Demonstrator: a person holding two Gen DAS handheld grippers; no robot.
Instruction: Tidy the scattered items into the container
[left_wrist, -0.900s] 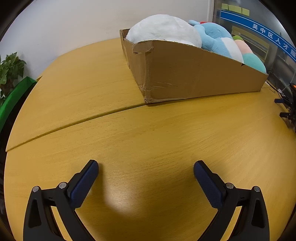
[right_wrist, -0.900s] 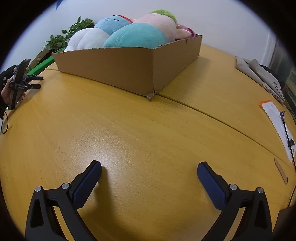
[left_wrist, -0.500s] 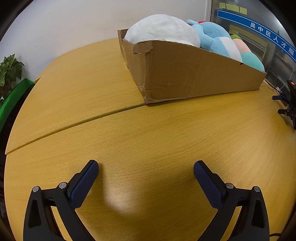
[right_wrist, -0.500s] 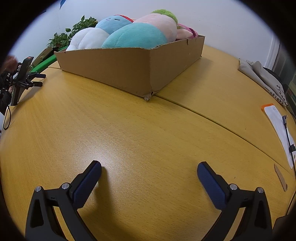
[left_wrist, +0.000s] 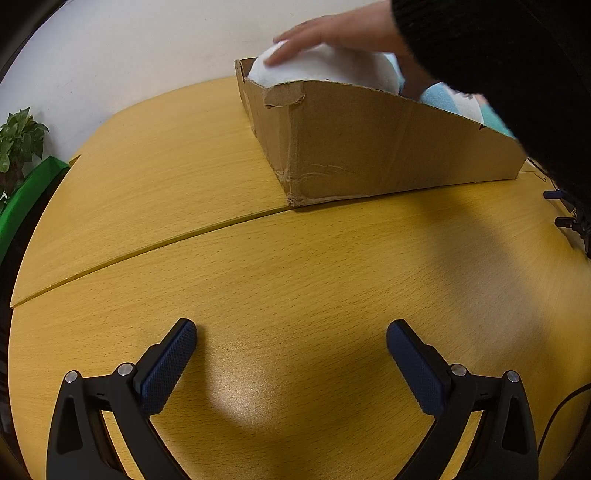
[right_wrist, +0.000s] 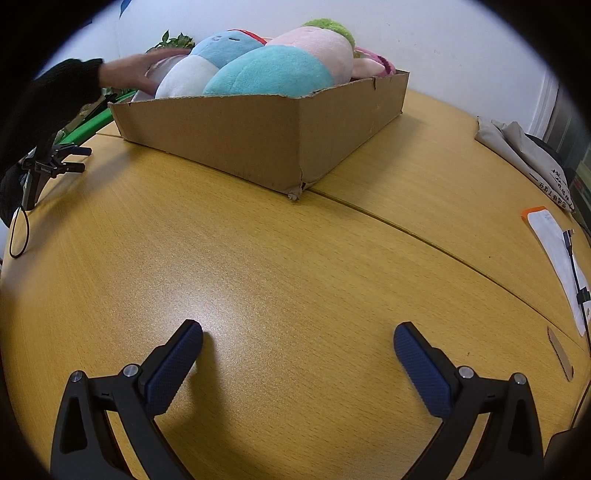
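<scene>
A brown cardboard box (left_wrist: 369, 147) stands on the yellow wooden table (left_wrist: 258, 277); it also shows in the right wrist view (right_wrist: 258, 144). It holds several plush toys: a white one (left_wrist: 325, 70), a turquoise one (right_wrist: 269, 72), a pink one (right_wrist: 317, 42) and a light blue one (right_wrist: 225, 42). A bare hand (left_wrist: 332, 29) in a black sleeve rests on the white plush; it also shows in the right wrist view (right_wrist: 129, 70). My left gripper (left_wrist: 291, 343) is open and empty over the table, well short of the box. My right gripper (right_wrist: 297, 343) is open and empty too.
A potted plant (left_wrist: 18, 140) and a green surface stand beyond the left edge. A small black tripod (right_wrist: 44, 170) with a cable sits at the table's left side. A grey cloth bag (right_wrist: 524, 155) and a white paper with orange edge (right_wrist: 554, 243) lie at the right.
A hand in a black sleeve has reached in and touches the white plush in the box. Both grippers stay open and almost still.
</scene>
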